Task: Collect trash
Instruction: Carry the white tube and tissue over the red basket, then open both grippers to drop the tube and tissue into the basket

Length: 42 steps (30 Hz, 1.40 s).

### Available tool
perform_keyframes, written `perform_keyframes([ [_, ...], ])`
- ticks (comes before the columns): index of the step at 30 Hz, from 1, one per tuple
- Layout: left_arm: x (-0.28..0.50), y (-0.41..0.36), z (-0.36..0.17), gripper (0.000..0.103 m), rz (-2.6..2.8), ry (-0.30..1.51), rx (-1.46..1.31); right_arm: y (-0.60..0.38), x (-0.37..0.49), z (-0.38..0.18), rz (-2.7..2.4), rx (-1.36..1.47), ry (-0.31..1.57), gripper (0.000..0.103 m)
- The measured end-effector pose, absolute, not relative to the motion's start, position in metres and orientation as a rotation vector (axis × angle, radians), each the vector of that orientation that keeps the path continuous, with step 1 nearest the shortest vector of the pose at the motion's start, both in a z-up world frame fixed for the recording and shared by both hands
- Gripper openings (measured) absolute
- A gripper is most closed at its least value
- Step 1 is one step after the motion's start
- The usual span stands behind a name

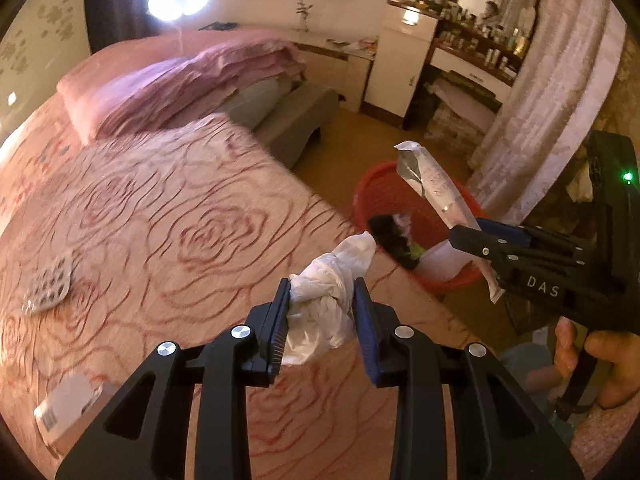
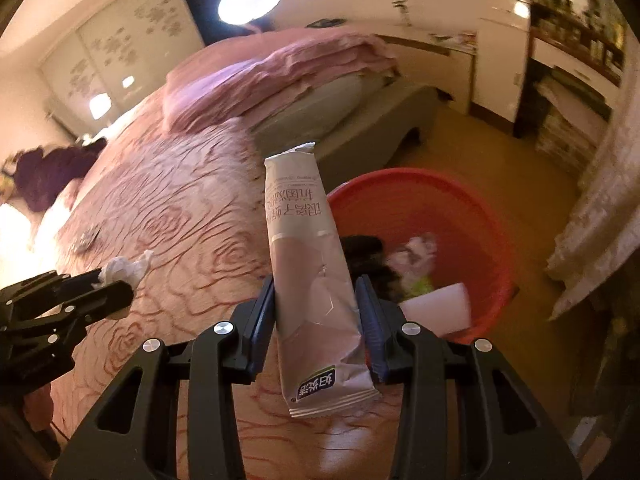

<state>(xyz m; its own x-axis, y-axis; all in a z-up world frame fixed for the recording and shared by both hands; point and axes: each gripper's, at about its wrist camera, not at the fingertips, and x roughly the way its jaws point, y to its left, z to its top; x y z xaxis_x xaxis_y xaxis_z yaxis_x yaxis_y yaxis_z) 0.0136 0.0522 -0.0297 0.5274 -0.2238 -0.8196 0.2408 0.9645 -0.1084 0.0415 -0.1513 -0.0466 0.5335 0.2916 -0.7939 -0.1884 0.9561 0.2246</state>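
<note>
Now the left claw (image 1: 322, 316) clenches a soft, light tissue (image 1: 332, 280) over the bed (image 1: 160, 208); the right claw (image 2: 316, 320) grips a thin pouch (image 2: 308, 264) mid-body, bin (image 2: 460, 200) at two o'clock.

- The bed (image 1: 160, 208) filled the left and middle of both views; folded bedding (image 1: 192, 80) lay at its far end.
- The basket (image 2: 472, 208) stood on the floor just right of the bed.
- Scraps (image 2: 416, 256) lay in the basket.
- The left gripper (image 1: 322, 308) held a tissue wad (image 1: 328, 292) over the bed's edge, near the basket.
- The right gripper (image 2: 316, 316), to its right, held a wrapper (image 2: 304, 248) upright beside the basket rim.
- A blister pack (image 1: 50, 282) and a packet (image 1: 68, 404) lay on the bed, far left.
- Shelves (image 1: 480, 44) stood behind the basket.
</note>
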Motion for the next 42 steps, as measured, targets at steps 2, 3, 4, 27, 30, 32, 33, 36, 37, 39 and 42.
perform_keyframes([
  [2,0.02,0.041,-0.029,0.03,-0.297,0.977,0.028,-0.162,0.043,-0.045,0.261,0.13,0.963,0.039],
  [3,0.024,0.035,-0.03,0.03,-0.307,0.98,0.033,-0.17,0.045,-0.044,0.24,0.138,0.96,0.039],
  [4,0.027,0.029,-0.031,0.03,-0.317,0.983,0.038,-0.175,0.045,-0.044,0.228,0.143,0.958,0.039],
  [27,0.097,-0.065,-0.082,0.03,-0.463,1.123,0.045,-0.241,0.086,-0.093,0.089,0.367,1.065,0.04],
  [30,0.098,-0.067,-0.086,0.031,-0.466,1.128,0.052,-0.243,0.089,-0.098,0.078,0.372,1.072,0.042],
  [32,0.1,-0.066,-0.088,0.034,-0.466,1.137,0.048,-0.243,0.09,-0.1,0.072,0.373,1.073,0.048],
  [33,0.101,-0.065,-0.088,0.035,-0.462,1.14,0.048,-0.242,0.09,-0.101,0.07,0.371,1.074,0.051],
  [36,0.101,-0.063,-0.087,0.05,-0.45,1.138,0.043,-0.242,0.09,-0.102,0.06,0.37,1.073,0.061],
  [37,0.101,-0.061,-0.086,0.055,-0.444,1.131,0.042,-0.242,0.09,-0.102,0.055,0.37,1.072,0.062],
  [39,0.102,-0.058,-0.085,0.06,-0.437,1.128,0.042,-0.242,0.089,-0.102,0.048,0.363,1.071,0.064],
  [42,0.103,-0.049,-0.082,0.062,-0.419,1.128,0.03,-0.242,0.086,-0.1,0.038,0.347,1.066,0.065],
])
